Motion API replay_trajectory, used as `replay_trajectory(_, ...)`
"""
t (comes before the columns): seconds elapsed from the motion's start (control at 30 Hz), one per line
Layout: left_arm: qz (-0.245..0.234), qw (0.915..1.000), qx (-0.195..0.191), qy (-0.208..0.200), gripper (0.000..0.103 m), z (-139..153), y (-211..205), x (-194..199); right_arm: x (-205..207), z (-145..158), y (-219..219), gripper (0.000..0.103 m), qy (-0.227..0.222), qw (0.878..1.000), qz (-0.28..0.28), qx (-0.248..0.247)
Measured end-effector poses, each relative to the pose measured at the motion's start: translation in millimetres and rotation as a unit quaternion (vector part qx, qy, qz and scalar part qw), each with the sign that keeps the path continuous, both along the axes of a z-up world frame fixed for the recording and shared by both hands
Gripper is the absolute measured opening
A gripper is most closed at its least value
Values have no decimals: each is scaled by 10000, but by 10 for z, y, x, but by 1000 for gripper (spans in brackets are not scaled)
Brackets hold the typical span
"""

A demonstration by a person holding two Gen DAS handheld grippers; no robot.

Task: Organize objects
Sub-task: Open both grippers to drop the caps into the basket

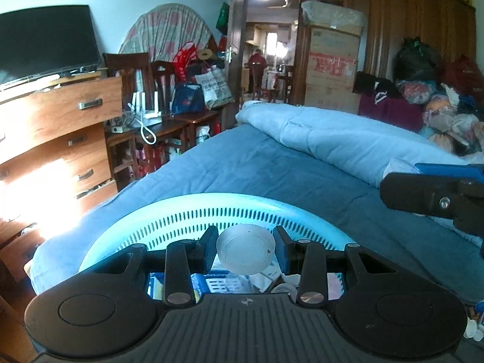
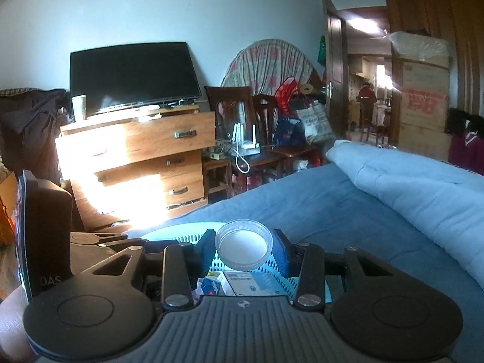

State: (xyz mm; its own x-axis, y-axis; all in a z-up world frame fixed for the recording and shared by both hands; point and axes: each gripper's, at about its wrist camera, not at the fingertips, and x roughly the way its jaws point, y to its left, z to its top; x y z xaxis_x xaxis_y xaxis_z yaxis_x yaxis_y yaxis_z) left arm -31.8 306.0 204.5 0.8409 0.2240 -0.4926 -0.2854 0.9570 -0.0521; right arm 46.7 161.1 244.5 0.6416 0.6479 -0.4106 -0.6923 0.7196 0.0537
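Observation:
My left gripper (image 1: 245, 249) is shut on a clear round plastic container (image 1: 245, 252), held base-up over a light blue slotted basket (image 1: 193, 211) on the bed. My right gripper (image 2: 243, 249) is shut on a clear round lid (image 2: 243, 248), held above the same basket (image 2: 184, 237). The basket holds several small boxes and packets (image 2: 239, 282). The right gripper's finger also shows at the right edge of the left wrist view (image 1: 429, 195). The left gripper's body shows at the left in the right wrist view (image 2: 99, 242).
The basket sits near the foot corner of a bed with a blue sheet (image 1: 272, 163) and a folded light blue quilt (image 1: 348, 139). A wooden dresser (image 2: 145, 157) with a TV (image 2: 130, 75) stands to the left. Chairs, bags and boxes crowd the far wall.

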Motion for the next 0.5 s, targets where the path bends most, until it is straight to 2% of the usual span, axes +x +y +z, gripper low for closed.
replay_trajectory(0.03,51,10000,14,22,40,-12,14,9,29,-43,25,44,38,10000,7,-57)
replay_trajectory(0.07,90,10000,7,16,53,-38,24,-1,30,-71,45,49,-17,10000,-14,-68)
replay_trajectory(0.1,155,9999,20,-4,72,-63,43,-7,24,-80,51,56,-79,9999,-65,-75)
replay_trajectory(0.13,206,9998,53,-52,80,-73,50,-27,16,-76,49,67,-112,9999,-79,-42)
replay_trajectory(0.17,236,9996,94,-93,86,-76,53,-48,17,-78,30,68,-136,9999,-67,-15)
replay_trajectory(0.27,185,9997,82,-99,86,-70,17,-69,-53,-74,-66,68,-267,9996,-43,19)
replay_trajectory(0.4,-139,9982,-98,-575,87,64,-116,-271,-422,-167,-557,71,-821,9954,-398,291)
replay_trajectory(0.47,-490,9954,-69,-821,89,140,-297,-350,-629,-376,-966,92,-973,9918,-669,490)
replay_trajectory(0.5,-726,9932,-44,-911,90,173,-435,-396,-737,-532,-1196,95,-1062,9891,-847,563)
